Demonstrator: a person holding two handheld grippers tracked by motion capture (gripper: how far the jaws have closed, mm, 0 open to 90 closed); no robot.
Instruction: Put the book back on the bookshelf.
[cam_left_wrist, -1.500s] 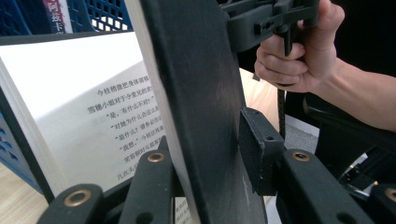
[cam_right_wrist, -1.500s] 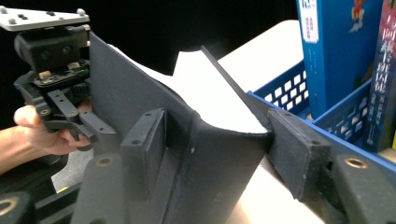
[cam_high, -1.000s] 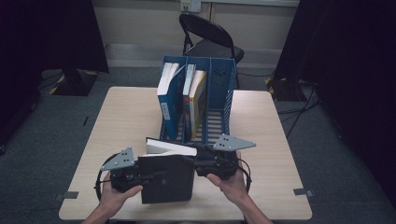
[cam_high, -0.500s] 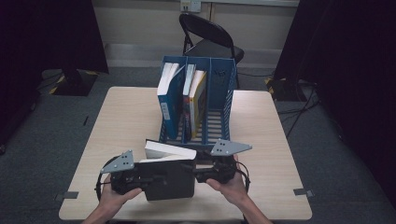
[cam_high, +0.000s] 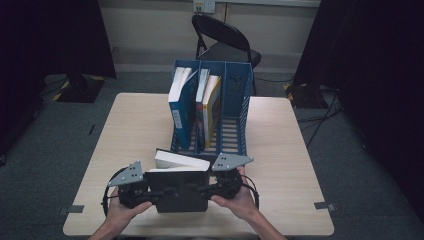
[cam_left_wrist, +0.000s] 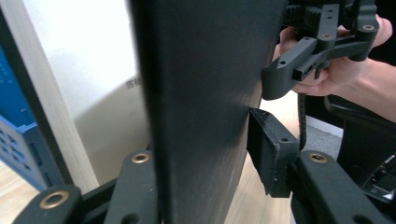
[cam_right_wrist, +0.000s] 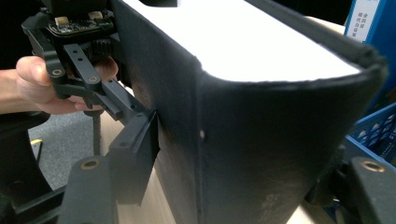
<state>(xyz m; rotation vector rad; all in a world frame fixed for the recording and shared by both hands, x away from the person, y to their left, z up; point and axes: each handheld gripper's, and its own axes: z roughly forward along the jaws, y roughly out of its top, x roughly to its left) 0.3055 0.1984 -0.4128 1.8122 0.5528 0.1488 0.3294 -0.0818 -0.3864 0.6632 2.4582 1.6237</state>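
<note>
A thick black book (cam_high: 179, 192) with white pages stands on edge at the table's front, its cover toward me. My left gripper (cam_high: 150, 192) is at its left end and my right gripper (cam_high: 209, 190) at its right end. In the left gripper view the book (cam_left_wrist: 201, 93) sits between the jaws, and the right pad (cam_left_wrist: 271, 158) leans away from the cover with a gap lower down. The right gripper view shows the same: the book (cam_right_wrist: 261, 140) between the jaws, the left pad (cam_right_wrist: 137, 154) just off the cover. Both grippers' jaws have just been opening.
A blue file rack (cam_high: 235, 115) stands on the table (cam_high: 125, 130) behind the book, with upright books in its left and middle slots (cam_high: 182, 107) and its right slot bare. A folding chair (cam_high: 225, 42) is beyond the table.
The book and both grippers have come down toward the table's front edge. The book's top now sits lower in front of the rack.
</note>
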